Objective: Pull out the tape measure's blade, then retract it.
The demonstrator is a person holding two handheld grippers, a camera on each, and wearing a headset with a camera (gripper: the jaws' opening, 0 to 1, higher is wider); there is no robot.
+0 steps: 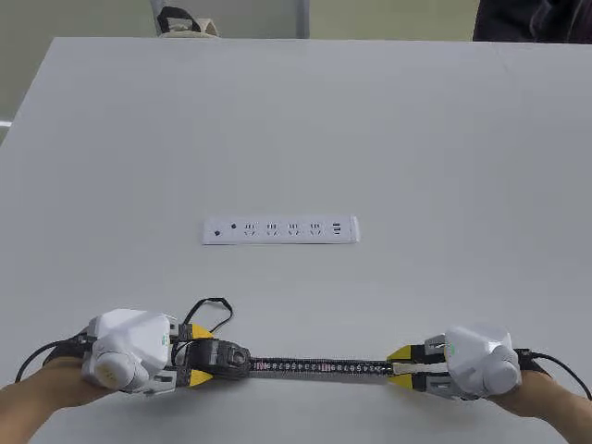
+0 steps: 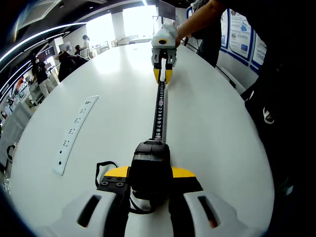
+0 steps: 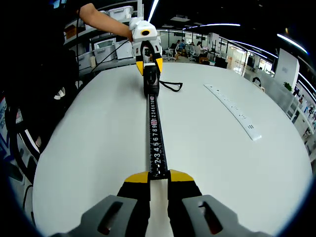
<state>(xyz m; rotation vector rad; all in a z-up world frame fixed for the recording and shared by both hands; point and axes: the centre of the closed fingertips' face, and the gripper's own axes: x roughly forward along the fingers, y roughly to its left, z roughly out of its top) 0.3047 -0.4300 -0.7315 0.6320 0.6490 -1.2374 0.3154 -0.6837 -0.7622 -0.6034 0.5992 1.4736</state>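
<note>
A black tape measure case (image 1: 220, 358) lies on the white table near the front edge, and my left gripper (image 1: 192, 355) is shut on it. In the left gripper view the case (image 2: 150, 169) sits between the yellow-tipped jaws. Its black blade (image 1: 319, 367) with printed numbers stretches right across the table to my right gripper (image 1: 400, 366), which is shut on the blade's end. The right gripper view shows the blade (image 3: 155, 138) running away from the jaws to the case (image 3: 151, 81) and left gripper (image 3: 144, 37). A black wrist loop (image 1: 209, 310) trails behind the case.
A white power strip (image 1: 280, 230) lies in the middle of the table, beyond the blade. The table (image 1: 296, 129) stretches far back, with a chair (image 1: 185, 22) at its far edge. Cables run from both grippers toward the front edge.
</note>
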